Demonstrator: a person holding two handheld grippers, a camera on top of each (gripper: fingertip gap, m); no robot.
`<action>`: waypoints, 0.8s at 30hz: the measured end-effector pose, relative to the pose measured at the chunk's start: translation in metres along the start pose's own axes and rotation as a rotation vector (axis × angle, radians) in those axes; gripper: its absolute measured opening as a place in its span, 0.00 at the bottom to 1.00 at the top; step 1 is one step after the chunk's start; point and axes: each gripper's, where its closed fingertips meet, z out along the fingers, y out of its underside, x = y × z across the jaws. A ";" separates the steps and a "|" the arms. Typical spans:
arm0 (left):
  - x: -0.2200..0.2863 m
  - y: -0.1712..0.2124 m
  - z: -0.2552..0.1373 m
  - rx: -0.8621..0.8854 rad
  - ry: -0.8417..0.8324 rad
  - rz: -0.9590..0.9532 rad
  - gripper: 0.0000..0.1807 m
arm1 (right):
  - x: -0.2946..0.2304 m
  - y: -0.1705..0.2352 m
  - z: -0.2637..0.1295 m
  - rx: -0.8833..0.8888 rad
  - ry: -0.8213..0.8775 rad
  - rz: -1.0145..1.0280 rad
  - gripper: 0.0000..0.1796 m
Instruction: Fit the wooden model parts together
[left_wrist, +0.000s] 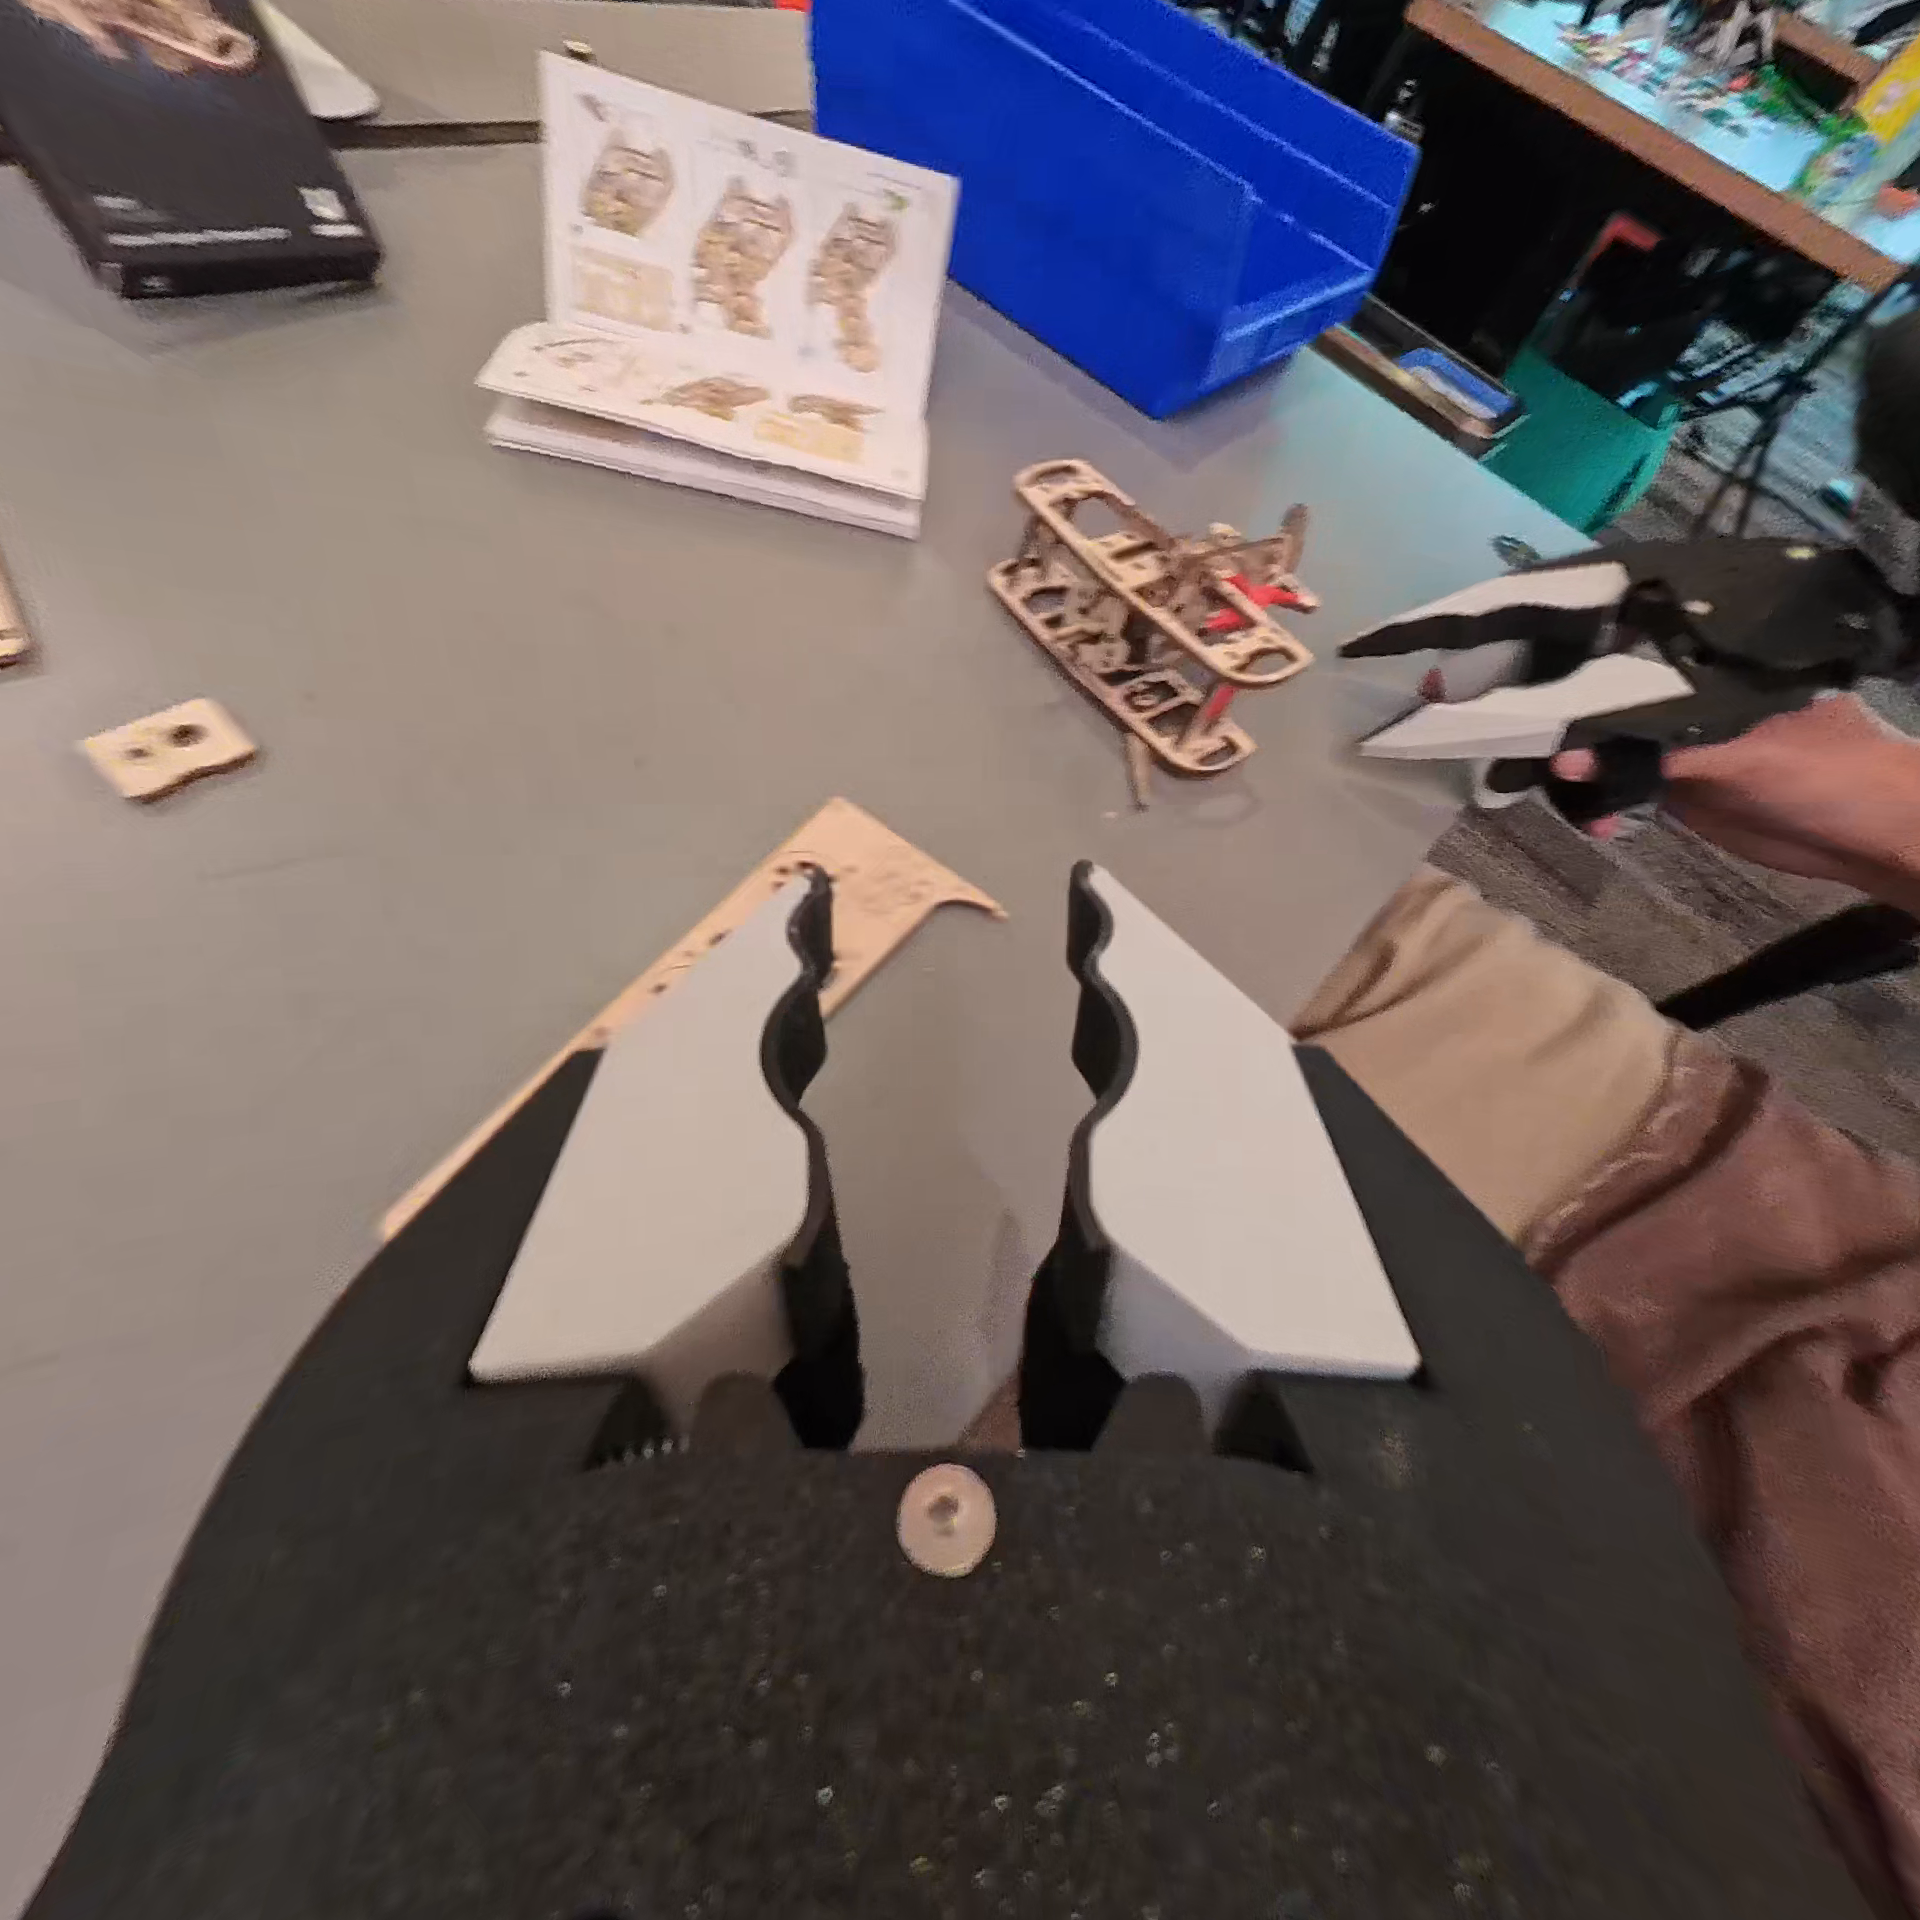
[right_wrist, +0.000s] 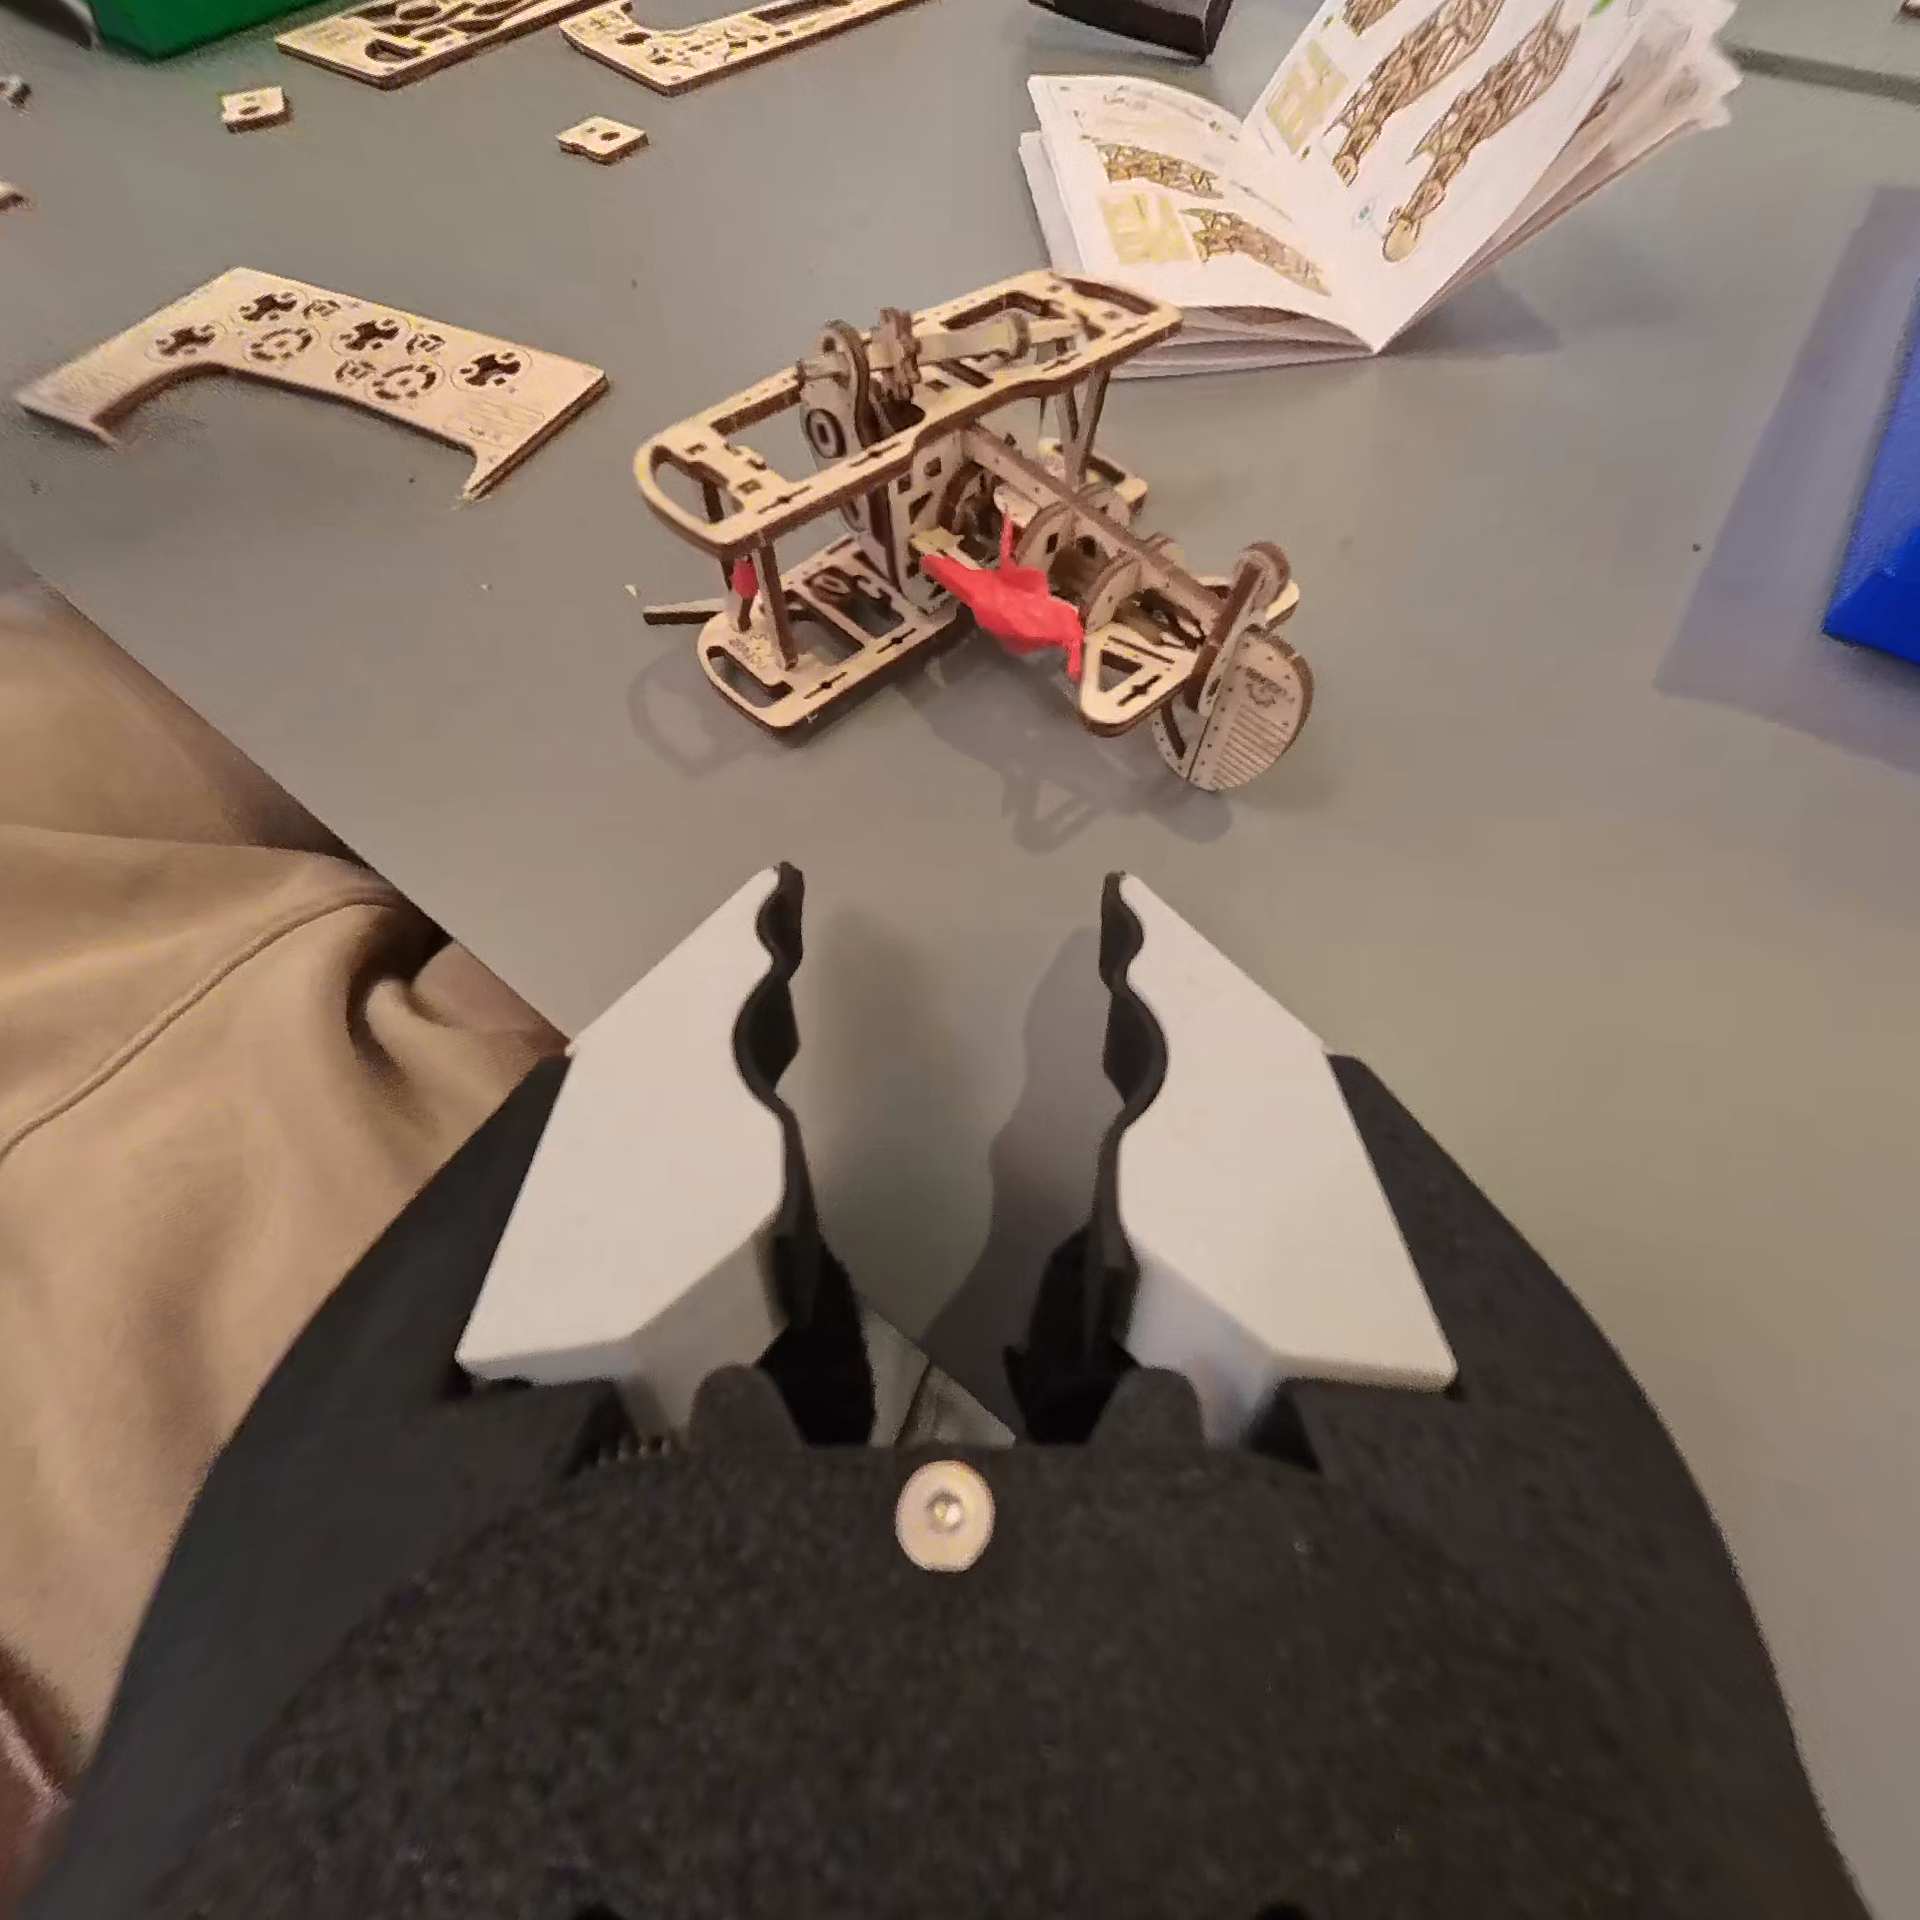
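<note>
A wooden biplane model with red bits at its middle stands on the grey table; it also shows in the left wrist view. My right gripper is open and empty, a short way in front of the model. It also shows at the right of the left wrist view, open. My left gripper is open and empty above the table, its left finger over a flat wooden parts sheet. A small wooden piece lies to the left.
An open instruction booklet stands behind the model, seen too in the right wrist view. A blue bin and a black box sit at the back. Punched-out sheets and small scraps lie at the left. A person's sleeve is at the right. There is about 25 cm between the tips of the two grippers. The small wooden piece is about 20 cm from my left fingertips and 40 cm from my right. Seen from the right wrist view as well.
</note>
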 end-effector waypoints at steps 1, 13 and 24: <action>-0.011 -0.002 -0.003 0.014 -0.022 -0.006 0.23 | 0.000 0.000 0.001 0.010 0.020 -0.017 0.31; -0.038 -0.010 -0.023 0.131 -0.027 -0.274 0.17 | -0.008 -0.001 0.006 -0.009 0.002 -0.046 0.30; -0.020 -0.004 -0.009 0.069 0.017 -0.214 0.13 | 0.003 -0.009 0.001 0.066 -0.037 0.090 0.24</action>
